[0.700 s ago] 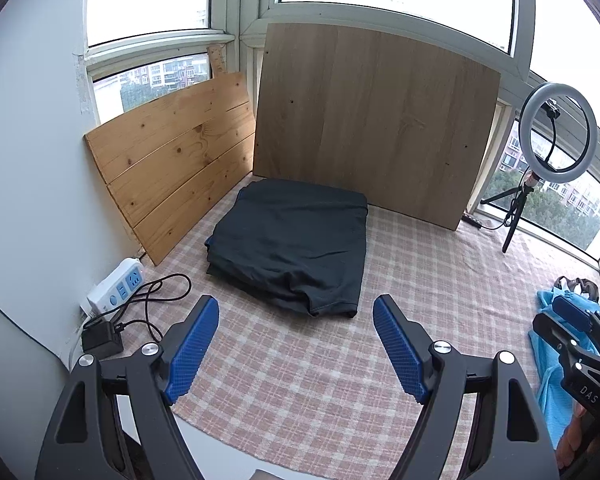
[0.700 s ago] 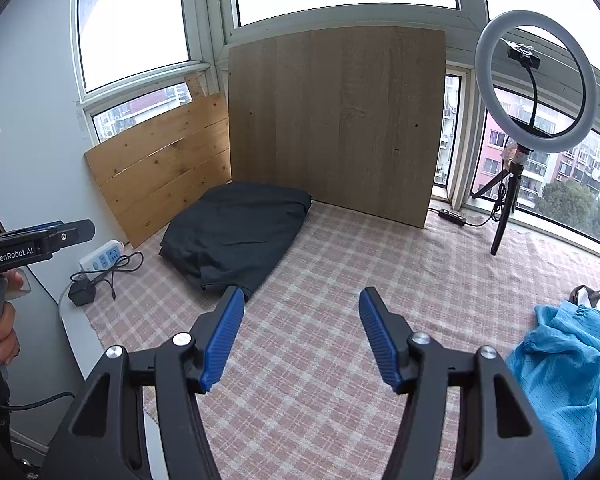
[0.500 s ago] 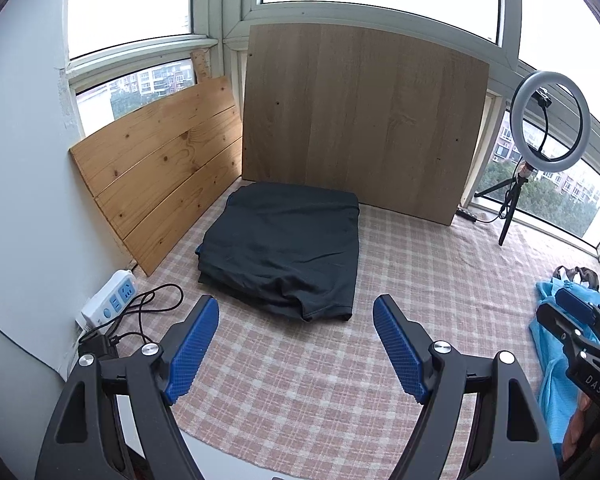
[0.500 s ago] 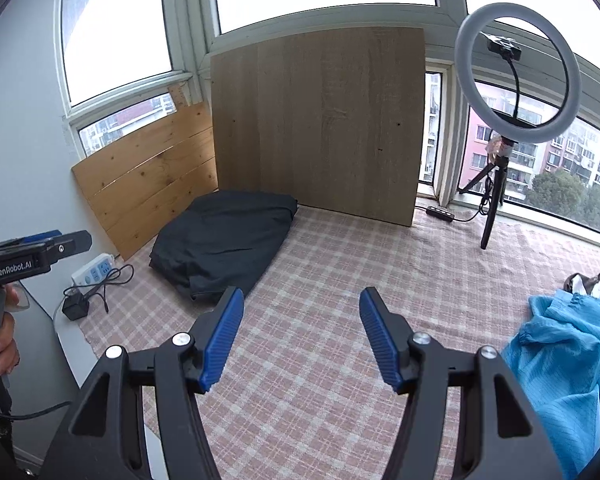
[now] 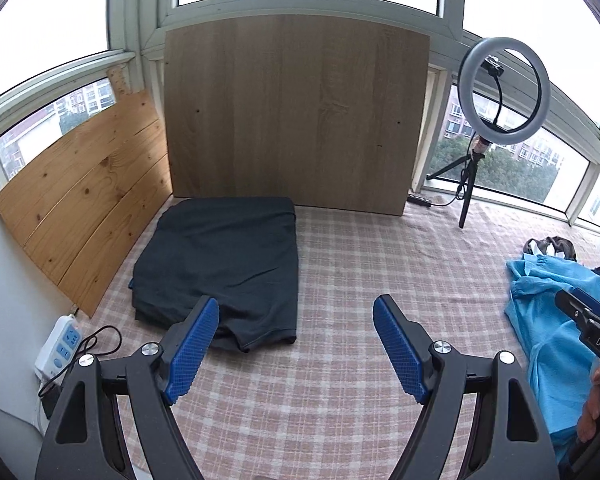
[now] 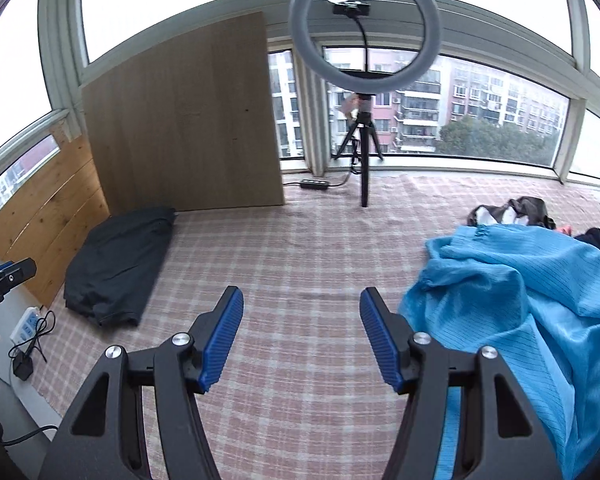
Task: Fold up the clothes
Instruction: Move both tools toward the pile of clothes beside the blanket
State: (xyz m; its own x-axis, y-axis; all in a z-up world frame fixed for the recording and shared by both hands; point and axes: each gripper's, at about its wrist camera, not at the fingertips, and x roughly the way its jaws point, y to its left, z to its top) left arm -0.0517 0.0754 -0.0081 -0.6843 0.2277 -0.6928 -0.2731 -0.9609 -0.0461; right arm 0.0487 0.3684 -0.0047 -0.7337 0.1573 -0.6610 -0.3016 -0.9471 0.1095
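Note:
A folded black garment (image 5: 224, 264) lies on the checked cloth near the wooden boards; the right wrist view shows the same black garment (image 6: 116, 268) at left. A crumpled bright blue garment (image 6: 520, 296) lies at the right, and the blue garment (image 5: 548, 320) also shows at the right of the left wrist view. My left gripper (image 5: 296, 320) hangs open above the cloth, just in front of the black garment. My right gripper (image 6: 302, 308) is open over bare cloth, its right finger close to the blue garment. Neither holds anything.
A ring light on a tripod (image 6: 364, 80) stands by the window. Wooden boards (image 5: 292, 120) lean against the windows behind the black garment. A power strip (image 5: 60, 344) with cables lies at the left edge. More dark clothes (image 6: 516, 212) sit behind the blue one.
Both grippers have swung to the right: the black garment slid left in both views and the blue garment came much closer to the right gripper. Both stayed open.

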